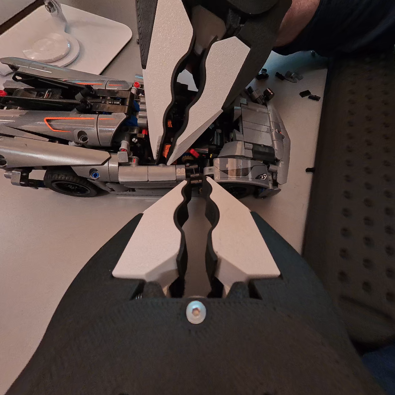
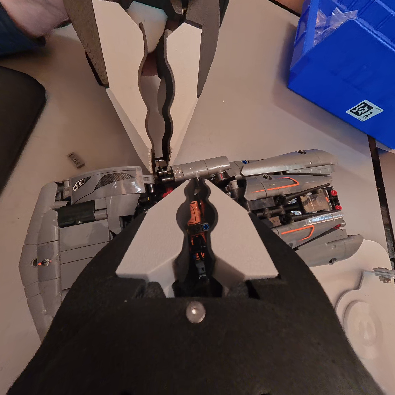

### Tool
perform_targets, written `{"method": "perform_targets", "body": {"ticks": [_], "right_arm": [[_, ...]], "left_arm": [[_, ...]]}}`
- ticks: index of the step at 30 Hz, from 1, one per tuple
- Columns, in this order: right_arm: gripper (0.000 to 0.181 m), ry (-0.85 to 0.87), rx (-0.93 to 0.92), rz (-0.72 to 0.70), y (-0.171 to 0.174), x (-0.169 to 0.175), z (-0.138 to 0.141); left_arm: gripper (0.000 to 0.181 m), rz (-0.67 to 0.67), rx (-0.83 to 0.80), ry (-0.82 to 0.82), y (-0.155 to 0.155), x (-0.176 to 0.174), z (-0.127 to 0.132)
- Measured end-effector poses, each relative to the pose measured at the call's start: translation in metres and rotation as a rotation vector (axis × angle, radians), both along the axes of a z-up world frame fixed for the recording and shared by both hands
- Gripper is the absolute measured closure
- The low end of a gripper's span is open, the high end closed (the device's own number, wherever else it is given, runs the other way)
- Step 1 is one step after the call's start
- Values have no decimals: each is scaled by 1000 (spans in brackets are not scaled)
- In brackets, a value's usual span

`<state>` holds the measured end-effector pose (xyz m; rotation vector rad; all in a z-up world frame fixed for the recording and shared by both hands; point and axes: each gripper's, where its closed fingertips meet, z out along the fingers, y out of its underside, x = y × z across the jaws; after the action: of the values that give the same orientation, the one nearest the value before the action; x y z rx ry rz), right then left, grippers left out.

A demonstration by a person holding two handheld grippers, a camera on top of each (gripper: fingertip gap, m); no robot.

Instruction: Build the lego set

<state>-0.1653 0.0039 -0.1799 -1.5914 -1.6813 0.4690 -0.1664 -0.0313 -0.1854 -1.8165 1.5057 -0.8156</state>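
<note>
Grey lego car (image 1: 149, 173) w/ orange trim lies across the white desk (image 1: 42, 235), partly built, cockpit area uncovered.

Left gripper (image 1: 195, 180): tips clenched on a small black connector piece (image 1: 193, 171) in the car's side sill, between the grey sill tube and the front wheel-arch panel. In the right wrist view the same gripper (image 2: 160, 162) comes in from the top, tips pinching that black piece (image 2: 161, 168) at the car's far edge.

Right gripper (image 2: 197, 181): reaches over the car's middle, tips narrowly apart just behind the grey sill; orange and black interior parts (image 2: 195, 213) show through the gap between the fingers. Can't tell if it grasps anything. In the left wrist view it (image 1: 162, 159) dips into the cockpit from above, tips near closed.

Other bits: loose black small parts (image 1: 307, 94) on the desk beyond the car's nose; a flat grey plate piece (image 2: 75, 160) on the desk near the front fender; blue bin (image 2: 346, 70) w/ a printed tag at the desk's far right; white stand base (image 1: 70, 40) behind the car's rear; person's dark sleeve (image 1: 342, 23) at top right of left wrist view.
</note>
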Motion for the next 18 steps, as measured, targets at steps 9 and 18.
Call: {"method": "perform_targets", "body": {"ticks": [9,18], "right_arm": [[176,6,-1,-3,0,0,1],[177,22,-13,0,0,1,1]], "left_arm": [[174,16,9,-3,1,-1,0],[174,28,29,-7,2,-1,0]]}}
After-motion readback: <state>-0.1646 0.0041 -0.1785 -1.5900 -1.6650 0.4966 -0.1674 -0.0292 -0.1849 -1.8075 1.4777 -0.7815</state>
